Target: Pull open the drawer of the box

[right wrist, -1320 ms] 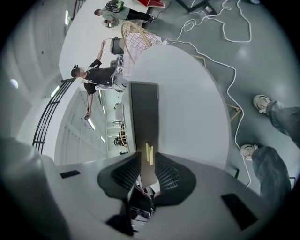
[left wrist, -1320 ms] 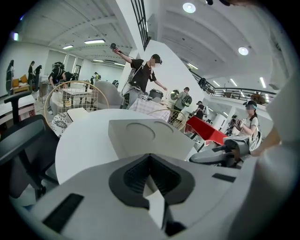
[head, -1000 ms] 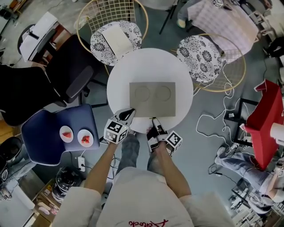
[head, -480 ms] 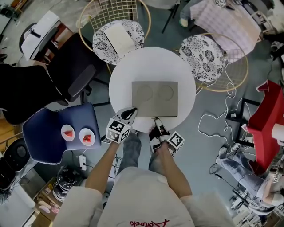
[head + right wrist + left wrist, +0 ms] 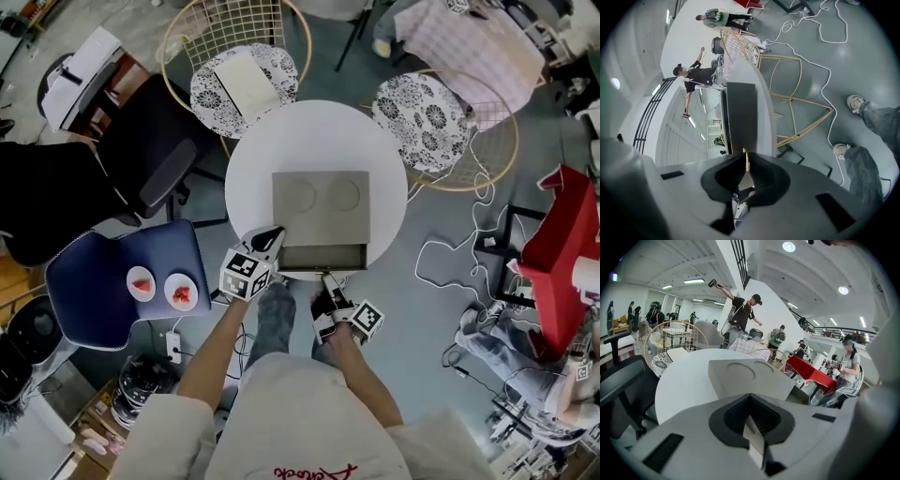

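- A round white table (image 5: 253,159) stands on a grey floor. Wire chairs with patterned cushions sit at its 11 o'clock (image 5: 246,89) and 1 o'clock (image 5: 422,122), and a blue seat (image 5: 89,281) with two small plates sits at 8 o'clock.
- The grey box (image 5: 321,197) lies at the table's middle, with two round recesses in its top.
- Its drawer (image 5: 323,257) stands partly out on the box's 6 o'clock side, toward the person, with a dark interior showing.
- The right gripper (image 5: 326,277) is at 6 o'clock of the drawer. Its jaws are closed tight on a thin brass pull tab (image 5: 747,159) on the drawer front.
- The left gripper (image 5: 275,234) is at the box's 7 o'clock corner. Its jaw tips meet with nothing between them, and the box lies just ahead of them in the left gripper view.
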Tool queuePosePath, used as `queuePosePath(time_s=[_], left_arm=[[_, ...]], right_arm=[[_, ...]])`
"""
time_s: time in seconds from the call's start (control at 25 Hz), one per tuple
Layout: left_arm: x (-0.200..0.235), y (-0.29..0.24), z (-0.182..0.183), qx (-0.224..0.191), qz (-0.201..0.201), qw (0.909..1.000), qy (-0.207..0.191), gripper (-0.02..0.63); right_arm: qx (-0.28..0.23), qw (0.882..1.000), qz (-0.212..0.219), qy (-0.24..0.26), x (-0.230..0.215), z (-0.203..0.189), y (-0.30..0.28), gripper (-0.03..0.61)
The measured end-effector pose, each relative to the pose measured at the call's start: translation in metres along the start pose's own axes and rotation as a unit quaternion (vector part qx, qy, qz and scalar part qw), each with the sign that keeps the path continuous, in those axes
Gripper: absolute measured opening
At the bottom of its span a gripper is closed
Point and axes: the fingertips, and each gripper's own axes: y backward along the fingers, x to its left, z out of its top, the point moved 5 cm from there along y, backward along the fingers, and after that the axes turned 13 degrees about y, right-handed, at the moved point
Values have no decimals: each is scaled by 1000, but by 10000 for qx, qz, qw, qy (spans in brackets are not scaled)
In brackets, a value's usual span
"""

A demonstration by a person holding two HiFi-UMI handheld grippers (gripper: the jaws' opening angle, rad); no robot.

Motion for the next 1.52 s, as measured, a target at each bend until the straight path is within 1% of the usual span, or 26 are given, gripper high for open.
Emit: queuePosePath(time_s=[0.32,0.8,0.92,1.0,1.16,1.24,1.32,1.36,1.52], left_arm=[[-1,0,-1,-6,-5,10000,12,11],[-1,0,-1,-10,22,10000,29,11],[-1,0,-1,-12,33,10000,23,11],[-1,1,-1,-24,49,10000,9,11],[-1,0,0,-35,65,10000,6,11],[-2,-1,1,-18,77,10000,-8,12],[-3,-2,0,12,89,10000,-38,12],[-4,-1,0,16,90,9999,-50,11],[-10,1,3,-16,85,9999,-69,11]], right_arm=[[25,9999,-132,-105,-15,-17,33,37],[74,9995,-174,-257,-21,-20,37,37],[200,9995,-135,-210,-20,-24,38,48],[287,9992,-208,-187,-21,-28,41,54],[292,9988,-355,-188,-25,-29,51,54],[237,9989,-374,-162,-26,-26,55,47],[113,9991,-383,-118,-24,-21,59,20],[36,9993,-364,-78,-22,-17,61,17],[-296,9994,-142,66,-4,4,61,15]])
